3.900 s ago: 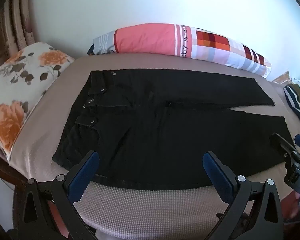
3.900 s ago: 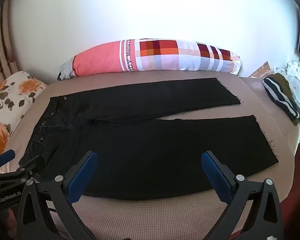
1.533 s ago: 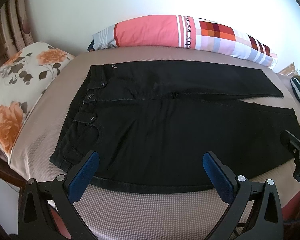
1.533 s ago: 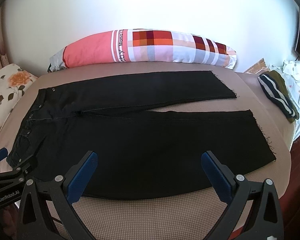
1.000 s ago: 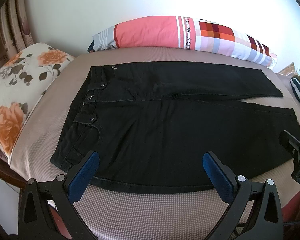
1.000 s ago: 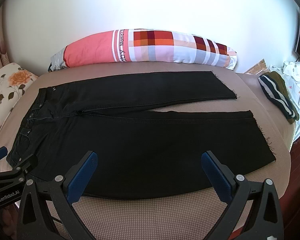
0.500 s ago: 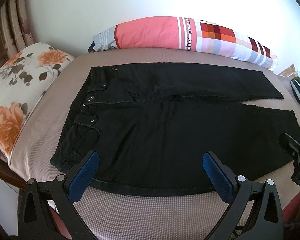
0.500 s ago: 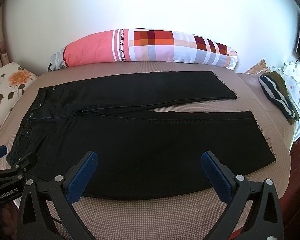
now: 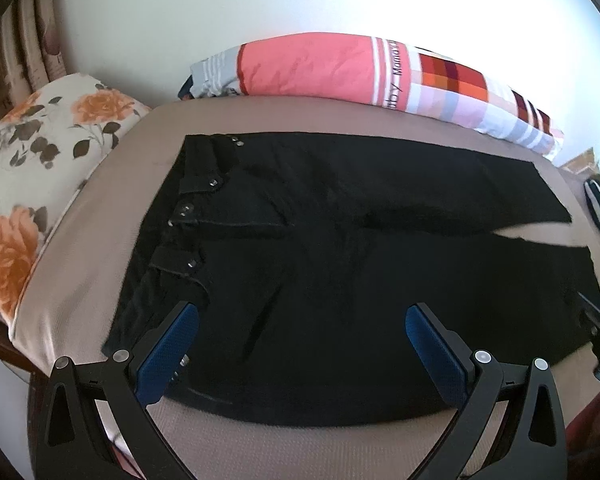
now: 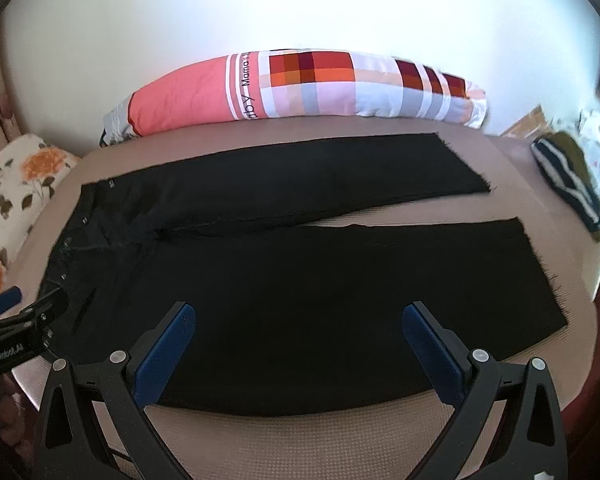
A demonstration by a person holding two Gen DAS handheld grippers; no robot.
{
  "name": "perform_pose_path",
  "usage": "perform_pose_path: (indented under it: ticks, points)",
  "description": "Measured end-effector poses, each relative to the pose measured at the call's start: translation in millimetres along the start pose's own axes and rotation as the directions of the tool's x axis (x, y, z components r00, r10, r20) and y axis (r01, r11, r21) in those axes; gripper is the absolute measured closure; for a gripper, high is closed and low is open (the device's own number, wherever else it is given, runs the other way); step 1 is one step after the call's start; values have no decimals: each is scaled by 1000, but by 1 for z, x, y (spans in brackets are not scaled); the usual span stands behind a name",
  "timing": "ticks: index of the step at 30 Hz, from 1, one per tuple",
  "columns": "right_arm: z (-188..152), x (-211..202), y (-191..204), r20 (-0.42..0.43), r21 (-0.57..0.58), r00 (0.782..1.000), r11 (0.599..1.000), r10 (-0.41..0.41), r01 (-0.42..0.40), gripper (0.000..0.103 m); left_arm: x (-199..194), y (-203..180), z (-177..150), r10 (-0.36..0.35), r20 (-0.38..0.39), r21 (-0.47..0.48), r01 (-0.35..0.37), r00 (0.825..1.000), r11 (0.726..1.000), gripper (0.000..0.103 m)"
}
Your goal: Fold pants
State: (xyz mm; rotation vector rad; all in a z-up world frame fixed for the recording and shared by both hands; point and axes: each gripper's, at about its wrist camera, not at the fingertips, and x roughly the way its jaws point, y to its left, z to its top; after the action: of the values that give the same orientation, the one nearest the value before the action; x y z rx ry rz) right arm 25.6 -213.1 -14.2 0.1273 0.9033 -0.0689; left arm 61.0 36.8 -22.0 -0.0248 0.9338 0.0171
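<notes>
Black pants point(image 9: 340, 280) of a matte, denim-like cloth lie flat and unfolded on a bed point(image 10: 340, 432) whose tan cover has a fine waffle weave. Metal snaps and belt loops mark the waistband at the left; the two legs run to the right and part in a narrow V, ending in raw, frayed hems point(image 10: 540, 276). Along the far edge, against the white wall, lies a long bolster pillow point(image 10: 308, 84), smooth cotton in coral, white stripes and a red-orange check, with printed lettering. A plump floral cushion point(image 9: 32, 168), cream with orange roses, sits past the waistband. Past the hems rests a small bundle of cloth point(image 10: 568, 184), dark with white stripes and olive, perhaps knit, though blur hides the detail.

Left tongs point(image 9: 300, 344) hover low over the near side of the waist and hip, their blue-padded fingers spread wide and holding nothing. Right tongs point(image 10: 298, 344) hover over the near leg, likewise spread wide and empty.
</notes>
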Motion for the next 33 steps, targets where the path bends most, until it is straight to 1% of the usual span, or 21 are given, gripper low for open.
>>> perform_pose_path:
  ticks: [3,4,6,9,11,13,14,15,17,18,20,21,23,24,26,29,30,32,33]
  points:
    - [6,5,-2,-14,16,999,999,29,-28,0,6,13,17,8,-3,-7,-8,1000,1000,0]
    - [9,9,-2,-25,21,999,999,35,-35,0,8,19,24,1,-7,-15,-1,1000,1000,0]
    - [17,16,-5,-46,32,996,997,76,-74,0,14,33,38,-13,-18,-40,13,1000,999,0]
    - [26,21,-6,-23,35,993,993,116,-116,0,23,59,65,-39,-14,-82,37,999,996,0]
    - [33,25,-5,-2,18,991,991,135,-135,0,30,77,82,-37,0,-98,37,999,994,1]
    - [40,32,-4,-9,8,988,988,153,-153,0,40,98,100,-51,14,-124,53,999,991,3]
    - [43,35,-4,-15,12,986,986,164,-164,0,47,111,109,-61,13,-140,63,998,988,5]
    - [47,39,-4,-24,21,983,983,182,-181,0,54,121,117,-72,12,-160,73,997,984,11]
    - [53,48,-6,-46,48,974,975,220,-218,0,69,141,129,-117,4,-203,115,993,972,18]
    - [55,52,-6,-54,64,971,971,235,-231,0,78,151,135,-137,-4,-231,132,991,964,24]
    - [62,61,-5,-61,91,969,968,241,-235,0,99,169,145,-204,-23,-282,190,979,940,28]
    - [65,66,-4,-64,104,968,966,243,-236,0,111,178,150,-231,-35,-310,210,972,928,34]
    - [70,74,-1,-79,118,967,966,242,-232,0,137,194,159,-310,-56,-361,270,949,893,37]
    - [73,79,1,-85,123,967,965,242,-231,0,147,198,161,-332,-60,-381,286,941,879,39]
    - [78,89,5,-101,135,967,966,234,-220,0,165,208,166,-352,-73,-414,293,933,862,40]
    - [85,104,9,-125,145,968,969,218,-200,0,193,221,171,-395,-96,-449,314,914,837,44]
    - [87,109,10,-130,145,968,970,215,-196,0,202,226,172,-414,-104,-464,324,904,824,46]
    - [91,118,14,-144,145,968,972,207,-186,0,214,232,175,-427,-109,-479,329,897,814,47]
    - [93,124,17,-152,144,967,973,204,-183,0,219,234,176,-439,-111,-482,339,891,808,49]
